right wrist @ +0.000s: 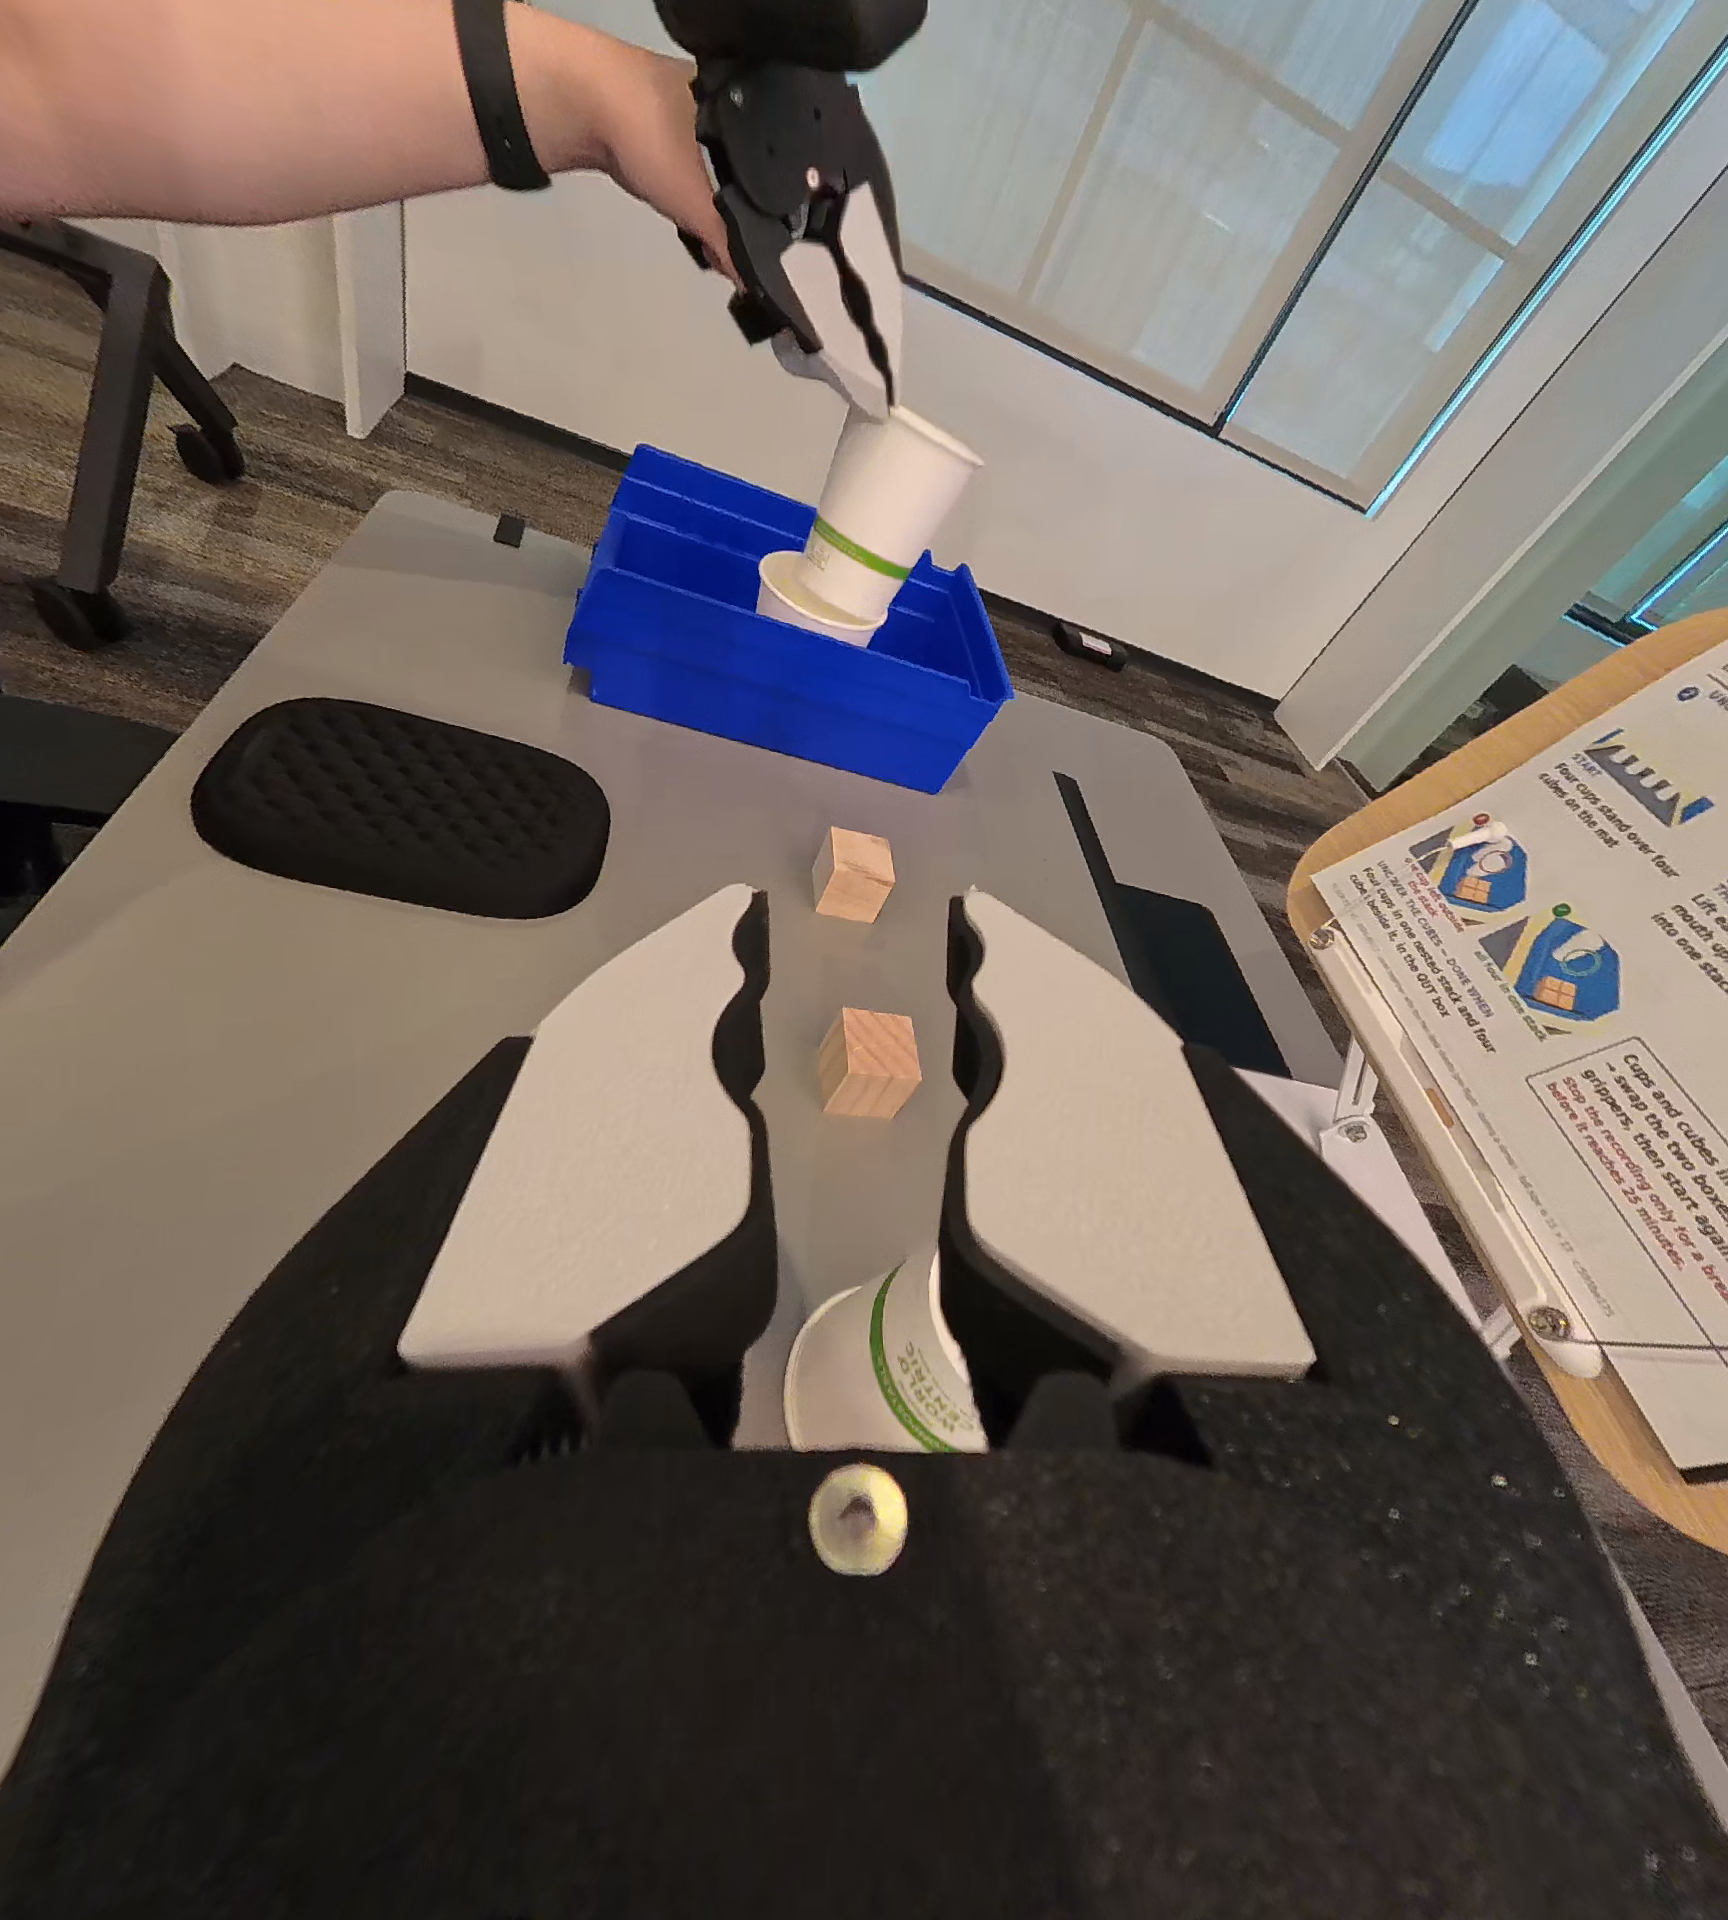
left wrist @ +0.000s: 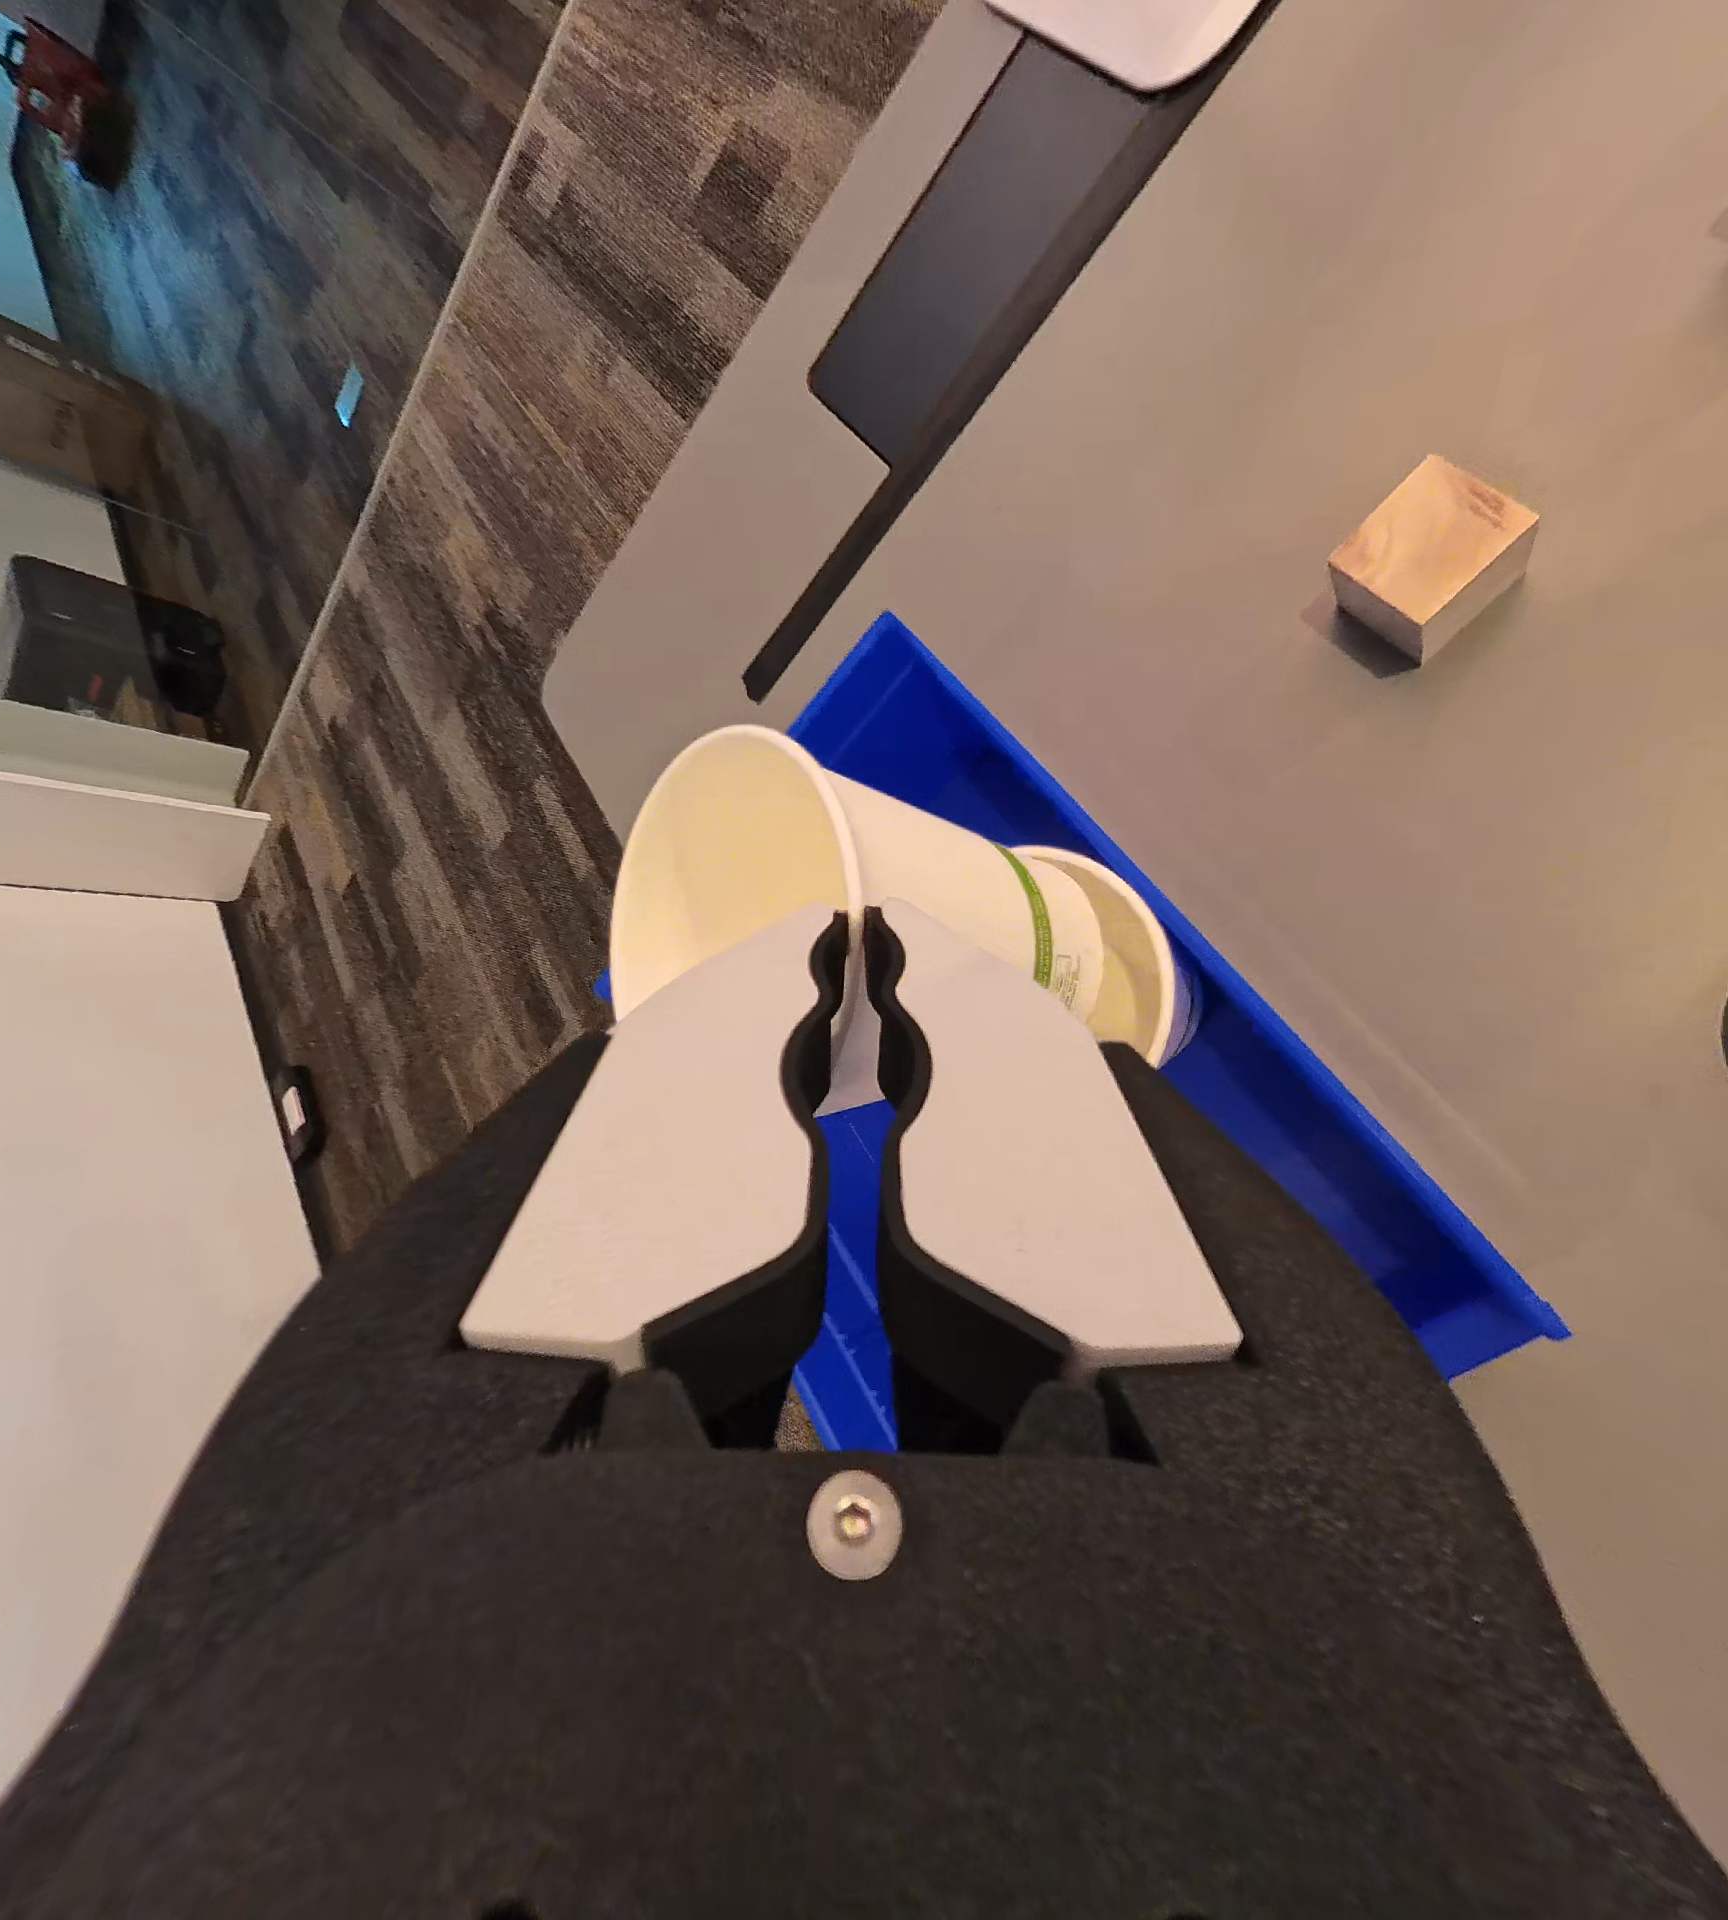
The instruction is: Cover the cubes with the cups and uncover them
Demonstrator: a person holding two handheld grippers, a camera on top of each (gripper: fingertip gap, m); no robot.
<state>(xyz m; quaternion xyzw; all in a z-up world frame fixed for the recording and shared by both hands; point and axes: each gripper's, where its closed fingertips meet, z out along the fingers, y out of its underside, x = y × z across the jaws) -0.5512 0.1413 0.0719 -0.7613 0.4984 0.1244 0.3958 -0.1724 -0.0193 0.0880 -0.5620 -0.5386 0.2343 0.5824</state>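
Observation:
My left gripper (left wrist: 858, 920) is shut on the rim of a white paper cup (left wrist: 901, 883), mouth up, its base set into another cup (left wrist: 1135, 956) in the blue bin (left wrist: 1286, 1060). The right wrist view shows the same: left gripper (right wrist: 875, 400), held cup (right wrist: 886, 520), lower cup (right wrist: 798, 608), bin (right wrist: 787, 696). My right gripper (right wrist: 858, 914) is open and empty above the grey table (right wrist: 216, 1039). Two wooden cubes (right wrist: 852, 873) (right wrist: 868, 1062) lie ahead between its fingers. An upside-down cup (right wrist: 875, 1371) stands low between them. A cube (left wrist: 1431, 569) also shows in the left wrist view.
A black padded rest (right wrist: 403, 805) lies on the table's left. A board with an instruction sheet (right wrist: 1618, 1039) stands at the right. A black slot (right wrist: 1161, 935) runs along the table's right side. A chair base (right wrist: 112, 416) stands on the carpet at far left.

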